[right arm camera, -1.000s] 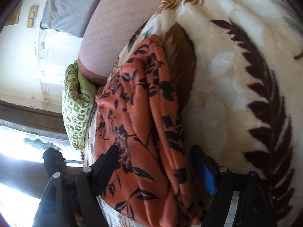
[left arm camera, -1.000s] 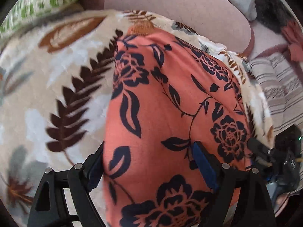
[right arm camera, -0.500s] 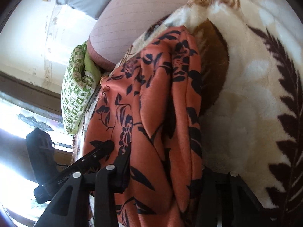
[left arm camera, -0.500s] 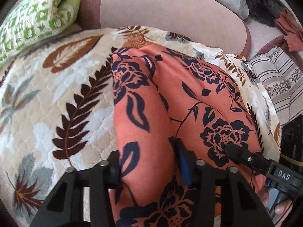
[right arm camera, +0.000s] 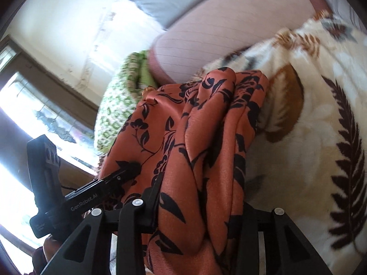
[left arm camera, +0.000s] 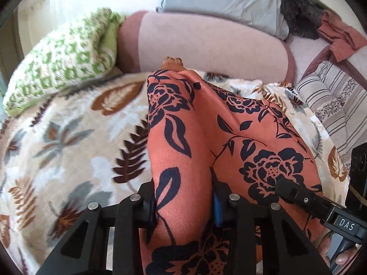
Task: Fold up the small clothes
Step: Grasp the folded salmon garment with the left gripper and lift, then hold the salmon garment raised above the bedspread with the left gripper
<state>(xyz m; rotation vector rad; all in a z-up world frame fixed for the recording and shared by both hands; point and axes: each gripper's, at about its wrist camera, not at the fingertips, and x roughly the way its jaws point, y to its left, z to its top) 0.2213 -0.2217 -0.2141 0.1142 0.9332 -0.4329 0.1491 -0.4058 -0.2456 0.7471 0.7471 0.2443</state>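
Left gripper (left arm camera: 183, 204) and right gripper (right arm camera: 197, 208) closing, clamping the orange floral garment (left arm camera: 229, 126) above the leaf-print blanket (left arm camera: 68, 137); fold incomplete.

Pale wall (right arm camera: 68, 18), bright window (right arm camera: 20, 105), leaf-print blanket (left arm camera: 68, 137) on bed, pink bolster (left arm camera: 206, 52)

Left gripper (left arm camera: 183, 204) is showing matte black angular finger arms with triangular cutouts, four round silver screw heads across the linkage, and a blue pad peeking on the inner face of one finger. Right gripper (right arm camera: 197, 208) is looking the same: black frame, triangular cutouts, silver screws on top. In the left wrist view the other unit's black bar is reading "DAS" in white; in the right wrist view a black bar is carrying white "GenRobot.AI" lettering, with a thin black cable and a boxy black module behind it.
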